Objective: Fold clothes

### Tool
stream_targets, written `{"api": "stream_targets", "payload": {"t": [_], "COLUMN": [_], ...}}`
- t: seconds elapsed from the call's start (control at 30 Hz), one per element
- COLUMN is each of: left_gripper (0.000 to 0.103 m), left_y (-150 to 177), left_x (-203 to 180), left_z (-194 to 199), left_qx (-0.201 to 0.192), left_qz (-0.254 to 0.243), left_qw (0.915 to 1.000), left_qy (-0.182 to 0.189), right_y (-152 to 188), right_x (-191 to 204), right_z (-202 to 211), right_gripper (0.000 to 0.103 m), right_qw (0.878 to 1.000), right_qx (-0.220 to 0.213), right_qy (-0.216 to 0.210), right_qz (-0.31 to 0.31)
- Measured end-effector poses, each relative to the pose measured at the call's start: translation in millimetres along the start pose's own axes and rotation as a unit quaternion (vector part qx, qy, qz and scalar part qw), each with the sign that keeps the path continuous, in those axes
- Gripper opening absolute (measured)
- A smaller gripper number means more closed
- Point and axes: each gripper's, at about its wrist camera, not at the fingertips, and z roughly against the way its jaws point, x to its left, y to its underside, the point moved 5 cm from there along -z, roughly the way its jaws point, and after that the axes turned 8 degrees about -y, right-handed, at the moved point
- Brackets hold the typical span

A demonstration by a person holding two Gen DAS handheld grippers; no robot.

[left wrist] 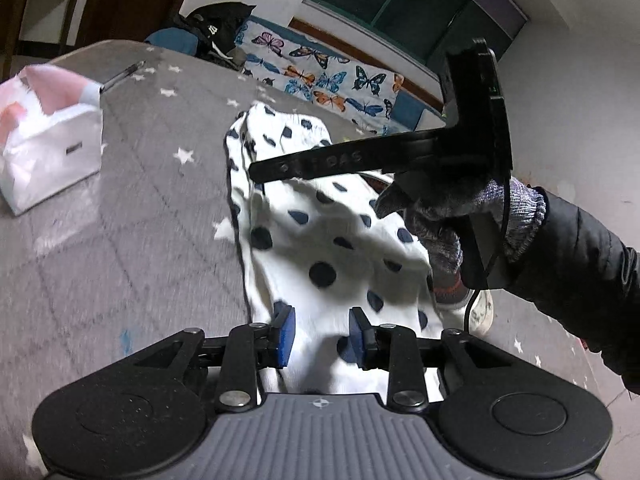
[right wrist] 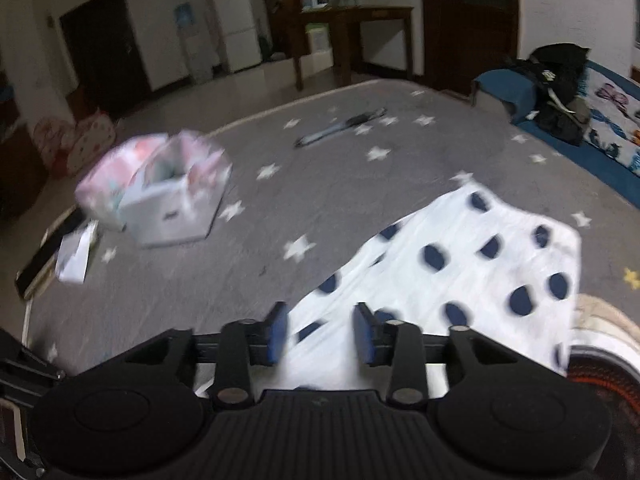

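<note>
- A grey rug with white stars (left wrist: pixel 120 220) covers the floor; in the left wrist view a butterfly-print cover (left wrist: pixel 320 76) runs across the upper middle of the frame, below a dark window.
- The right wrist view is blurred; a white fridge (right wrist: pixel 236 24) and a dark wooden table (right wrist: pixel 352 36) stand along the top of the frame.
- A white garment with dark blue dots (left wrist: pixel 320 240) lies rumpled on the rug, in the centre of the left wrist view and at lower right of the right wrist view (right wrist: pixel 460 264).
- The left hand-held gripper (left wrist: pixel 322 334) is at the bottom centre, its blue pads apart, with the dotted cloth lying between and under them; no pinch is visible.
- The right hand-held gripper (right wrist: pixel 322 332) likewise has its pads spread over the garment's near edge, nothing pressed between them.
- In the left wrist view the right hand-held gripper's black body juts in from the right, held by a gloved hand (left wrist: pixel 452 220) in a dark sleeve.
- A white box with pink contents (left wrist: pixel 48 148) sits at the left; a pen-like object (right wrist: pixel 340 126) lies further up the rug.
</note>
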Motion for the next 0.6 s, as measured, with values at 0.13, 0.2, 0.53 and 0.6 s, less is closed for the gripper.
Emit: {"api": "stream_targets", "payload": {"t": [0.13, 0.2, 0.53, 0.6], "left_gripper": [0.037, 0.038, 0.044, 0.045], "left_y": [-12, -18, -42, -44], "left_x": [-3, -4, -5, -3], "left_z": [-11, -19, -53, -57], "left_qx": [-0.001, 0.001, 0.009, 0.01], "left_qz": [-0.005, -0.009, -0.002, 0.0], "left_qw": [1.0, 1.0, 0.9997, 0.9996], "left_qy": [0.0, -0.004, -0.022, -0.026], "right_y": [-10, -13, -18, -18], "right_x": [-41, -63, -142, -150], "right_z": [15, 21, 14, 7], "right_gripper": [0.049, 0.051, 0.056, 0.056], "right_qw": [0.998, 0.996, 0.987, 0.987], "right_qx": [-0.026, -0.038, -0.052, -0.05], "right_qy": [0.045, 0.071, 0.108, 0.102], "right_qz": [-0.028, -0.047, -0.109, -0.114]}}
